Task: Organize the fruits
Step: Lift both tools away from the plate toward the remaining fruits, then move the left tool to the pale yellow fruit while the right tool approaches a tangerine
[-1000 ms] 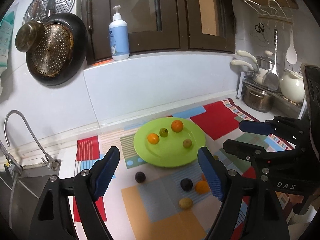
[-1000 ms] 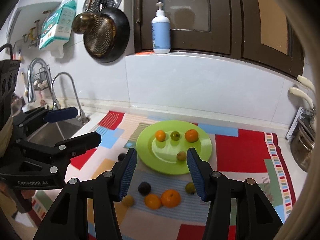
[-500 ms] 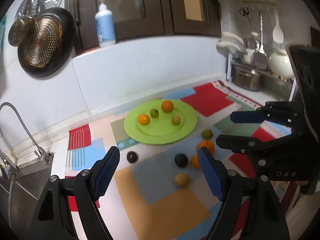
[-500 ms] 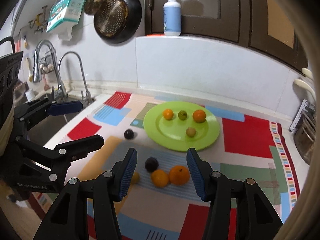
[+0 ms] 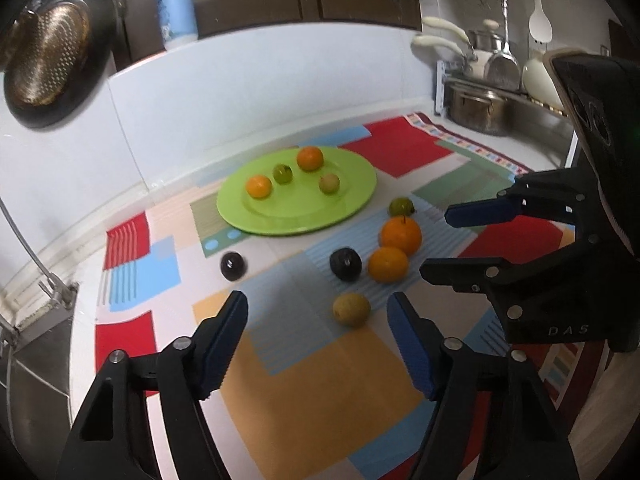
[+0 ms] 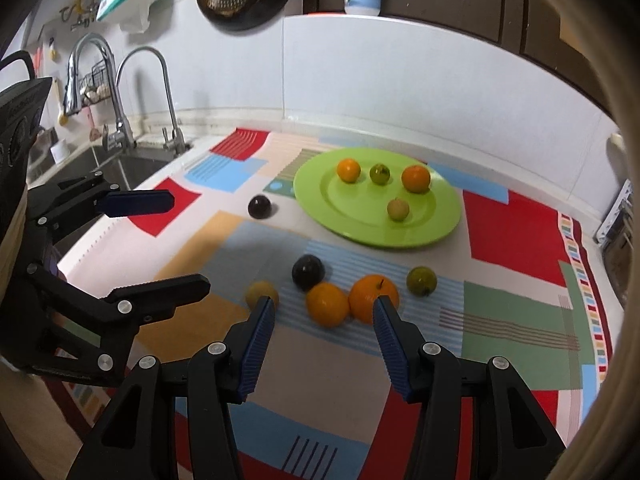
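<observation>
A green plate (image 5: pixel 352 200) (image 6: pixel 332 204) holds two oranges, a green fruit and a pale fruit. On the patchwork mat lie two oranges (image 5: pixel 401 235) (image 5: pixel 387 264), two dark plums (image 5: pixel 345 264) (image 5: pixel 232 265), a green fruit (image 5: pixel 401 206) and a yellow fruit (image 5: pixel 351 309). My left gripper (image 5: pixel 318 304) is open and empty, just before the yellow fruit. My right gripper (image 6: pixel 324 308) is open and empty, right at the two oranges (image 6: pixel 327 304) (image 6: pixel 373 297). Each gripper shows in the other's view: the right one (image 5: pixel 472 240), the left one (image 6: pixel 168 240).
A sink with taps (image 6: pixel 120 120) lies left of the mat. Pots and utensils (image 5: pixel 480 108) stand at the right. A pan (image 5: pixel 52 72) hangs on the wall, and a soap bottle (image 5: pixel 176 4) stands on the ledge.
Both grippers have dropped lower and closer to the loose fruits on the mat. Both stay open and empty. The fruits have not moved.
</observation>
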A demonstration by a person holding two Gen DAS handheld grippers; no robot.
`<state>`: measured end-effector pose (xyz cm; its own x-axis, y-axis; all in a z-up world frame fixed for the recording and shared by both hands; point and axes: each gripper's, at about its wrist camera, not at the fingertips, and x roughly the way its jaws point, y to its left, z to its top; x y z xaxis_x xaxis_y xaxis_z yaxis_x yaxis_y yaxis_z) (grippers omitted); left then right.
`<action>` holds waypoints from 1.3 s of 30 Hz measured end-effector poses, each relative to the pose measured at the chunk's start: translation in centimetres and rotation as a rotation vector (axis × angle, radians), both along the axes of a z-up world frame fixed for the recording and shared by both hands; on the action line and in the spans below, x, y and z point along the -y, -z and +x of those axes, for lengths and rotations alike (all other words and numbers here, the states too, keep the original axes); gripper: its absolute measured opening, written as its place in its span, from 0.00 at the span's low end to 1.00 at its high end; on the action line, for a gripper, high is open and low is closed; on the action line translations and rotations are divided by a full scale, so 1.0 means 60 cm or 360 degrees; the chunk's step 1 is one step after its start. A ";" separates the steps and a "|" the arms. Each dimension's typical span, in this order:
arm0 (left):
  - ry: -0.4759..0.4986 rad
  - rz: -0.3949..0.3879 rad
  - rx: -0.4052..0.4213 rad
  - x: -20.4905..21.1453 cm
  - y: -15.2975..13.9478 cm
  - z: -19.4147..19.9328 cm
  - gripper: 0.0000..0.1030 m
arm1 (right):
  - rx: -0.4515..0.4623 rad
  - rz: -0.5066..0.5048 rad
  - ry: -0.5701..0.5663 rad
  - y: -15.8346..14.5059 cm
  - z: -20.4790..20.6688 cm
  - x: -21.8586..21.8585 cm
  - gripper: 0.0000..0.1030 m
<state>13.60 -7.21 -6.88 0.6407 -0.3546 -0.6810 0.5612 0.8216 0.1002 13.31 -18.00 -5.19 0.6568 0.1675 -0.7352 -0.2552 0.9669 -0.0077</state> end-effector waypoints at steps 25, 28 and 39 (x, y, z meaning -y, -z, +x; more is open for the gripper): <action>0.0142 0.0021 -0.0219 0.030 0.072 0.043 0.44 | -0.0197 0.0019 -0.0040 0.079 0.039 0.002 0.42; 0.0142 0.0017 -0.0219 0.031 0.073 0.047 0.44 | -0.0206 0.0025 -0.0047 0.081 0.042 0.003 0.42; 0.0146 -0.0040 -0.0277 0.033 0.082 0.061 0.37 | -0.0195 0.0013 -0.0076 0.084 0.057 -0.002 0.42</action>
<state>17.27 -9.16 -11.77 0.4781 -0.4244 -0.7690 0.6412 0.7670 -0.0246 16.70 -17.86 -10.23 0.5533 0.2027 -0.8080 -0.2995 0.9535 0.0341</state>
